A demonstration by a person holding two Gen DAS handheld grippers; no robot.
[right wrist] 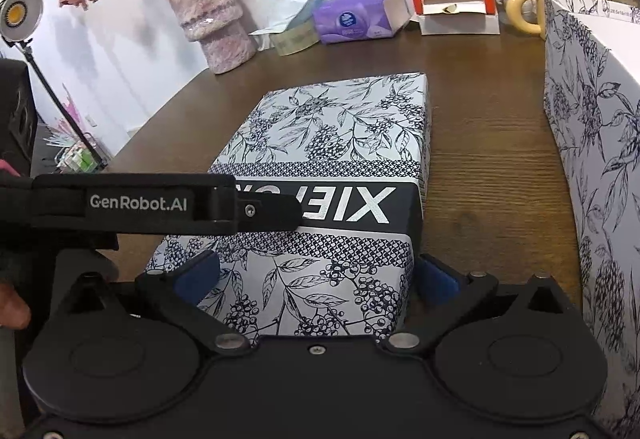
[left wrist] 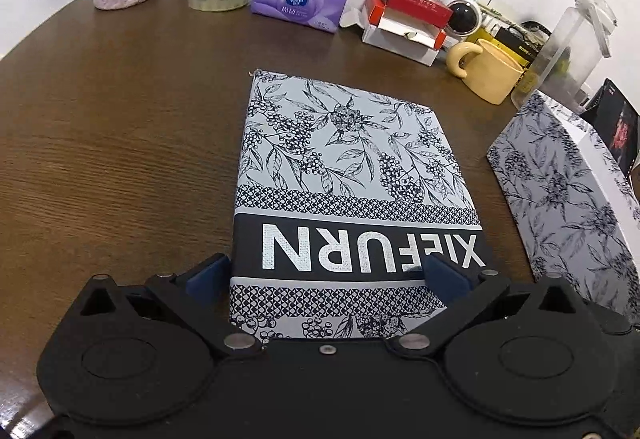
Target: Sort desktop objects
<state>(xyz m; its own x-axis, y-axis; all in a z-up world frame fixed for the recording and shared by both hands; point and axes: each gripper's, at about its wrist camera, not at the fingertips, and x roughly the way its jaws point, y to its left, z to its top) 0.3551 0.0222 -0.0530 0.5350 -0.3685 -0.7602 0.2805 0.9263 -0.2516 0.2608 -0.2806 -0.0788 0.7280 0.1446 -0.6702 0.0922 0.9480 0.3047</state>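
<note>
The floral XIEFURN box (left wrist: 344, 175) lies flat on the counter (left wrist: 120, 119), long axis running away from both tongs. Left tongs (left wrist: 326, 275) and right tongs (right wrist: 316, 275) both straddle its near end, spread wide, equally near.

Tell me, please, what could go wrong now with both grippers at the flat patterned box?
1. Both the left gripper and the right gripper straddle the near end of the flat patterned box; the jaws look open, so a lift could slip.
2. The two devices are very close and might collide.
3. Pushing the box forward could hit the yellow mug or the red cartons.
</note>
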